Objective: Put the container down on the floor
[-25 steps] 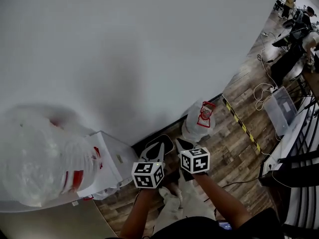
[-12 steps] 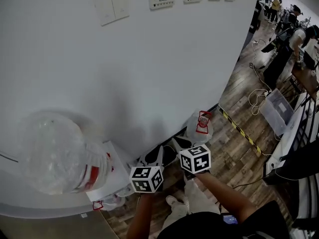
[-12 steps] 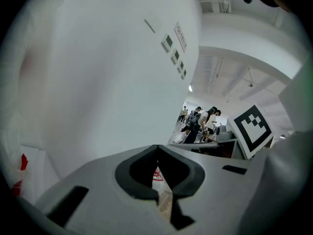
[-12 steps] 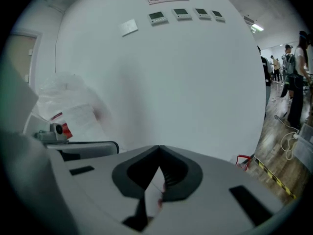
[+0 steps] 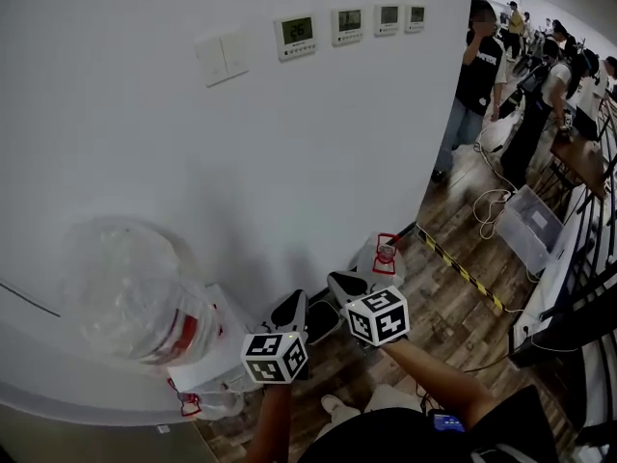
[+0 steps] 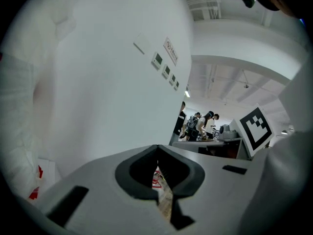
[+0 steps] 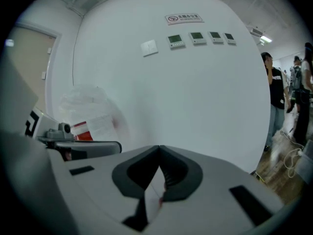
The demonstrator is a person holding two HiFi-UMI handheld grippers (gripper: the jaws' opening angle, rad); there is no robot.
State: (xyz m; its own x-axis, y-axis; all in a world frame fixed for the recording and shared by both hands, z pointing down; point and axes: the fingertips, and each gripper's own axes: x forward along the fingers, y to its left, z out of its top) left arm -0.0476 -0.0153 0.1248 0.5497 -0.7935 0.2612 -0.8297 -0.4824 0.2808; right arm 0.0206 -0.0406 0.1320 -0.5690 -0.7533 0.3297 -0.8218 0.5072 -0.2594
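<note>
A clear water jug with a red handle (image 5: 381, 254) stands on the wood floor against the white wall, with nothing holding it. Its red handle also shows through the gap under the left jaws (image 6: 157, 177). My left gripper (image 5: 292, 307) and right gripper (image 5: 345, 283) hover side by side well above the floor, short of that jug. Both are shut, tips touching, with nothing between them (image 6: 157, 148) (image 7: 159, 148). A second large clear jug with a red label (image 5: 125, 292) lies at the left on a white box (image 5: 227, 331).
The white wall carries a switch plate and several thermostat panels (image 5: 297, 32). Yellow-black tape (image 5: 463, 268) crosses the floor. A clear plastic bin (image 5: 525, 225), cables and several people stand at the back right. A black rack (image 5: 578, 297) lines the right edge.
Both grippers have risen away from the floor jug, still shut and empty. The head view has tipped up, bringing the wall panels and more people into sight.
</note>
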